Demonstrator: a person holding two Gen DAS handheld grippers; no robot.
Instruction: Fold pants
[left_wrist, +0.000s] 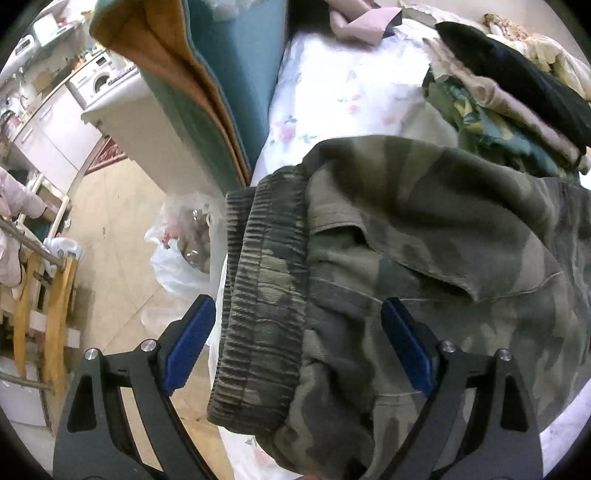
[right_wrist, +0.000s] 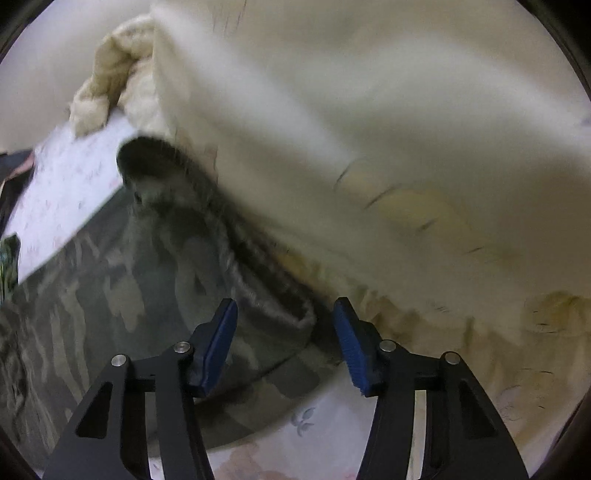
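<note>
Camouflage pants (left_wrist: 424, 221) lie bunched on a floral bedsheet (left_wrist: 332, 92), their ribbed elastic waistband (left_wrist: 266, 288) running along the bed's edge. My left gripper (left_wrist: 299, 332) hovers over the waistband with its blue pads wide apart, gripping nothing. In the right wrist view the same pants (right_wrist: 110, 295) spread to the left, and a ribbed band (right_wrist: 258, 273) runs diagonally against a cream cover. The end of this band lies between the fingers of my right gripper (right_wrist: 286, 343). Its pads stand apart and do not press on the cloth.
A pile of other clothes (left_wrist: 517, 96) sits at the far right of the bed. A teal and orange blanket (left_wrist: 192, 74) hangs at the left, with a plastic bag (left_wrist: 181, 243) on the floor below. A cream cover (right_wrist: 369, 110) bounds the pants on the right.
</note>
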